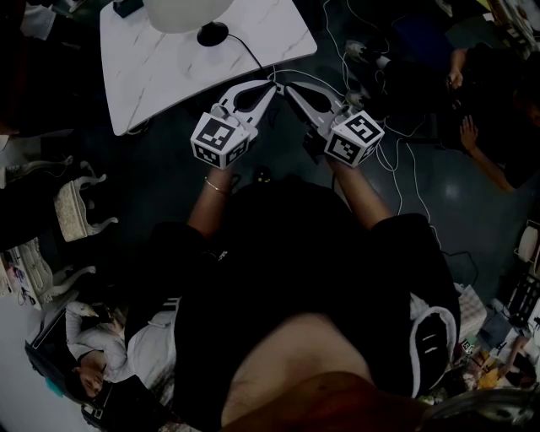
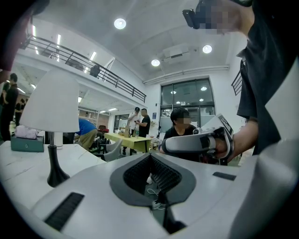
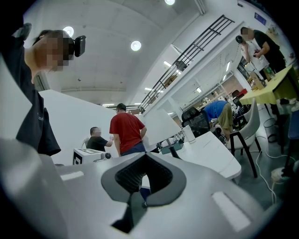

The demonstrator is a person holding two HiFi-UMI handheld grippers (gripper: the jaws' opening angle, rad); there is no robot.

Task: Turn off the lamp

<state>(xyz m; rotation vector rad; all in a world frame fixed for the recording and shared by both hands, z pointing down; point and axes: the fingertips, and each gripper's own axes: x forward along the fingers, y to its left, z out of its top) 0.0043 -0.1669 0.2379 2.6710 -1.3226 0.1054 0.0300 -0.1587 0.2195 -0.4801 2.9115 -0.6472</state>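
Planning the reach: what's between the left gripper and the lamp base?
In the head view, just bare white tabletop and the lamp's black cord, running from the lamp base toward the left gripper.

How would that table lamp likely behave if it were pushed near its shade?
The lamp probably tips easily: a wide shade sits on a thin stem above a small round base. The shade looks light and may dent. Its cord could tug it.

surface: white table (image 1: 169,76) | on it: lamp (image 1: 186,13), tissue box (image 2: 27,142)
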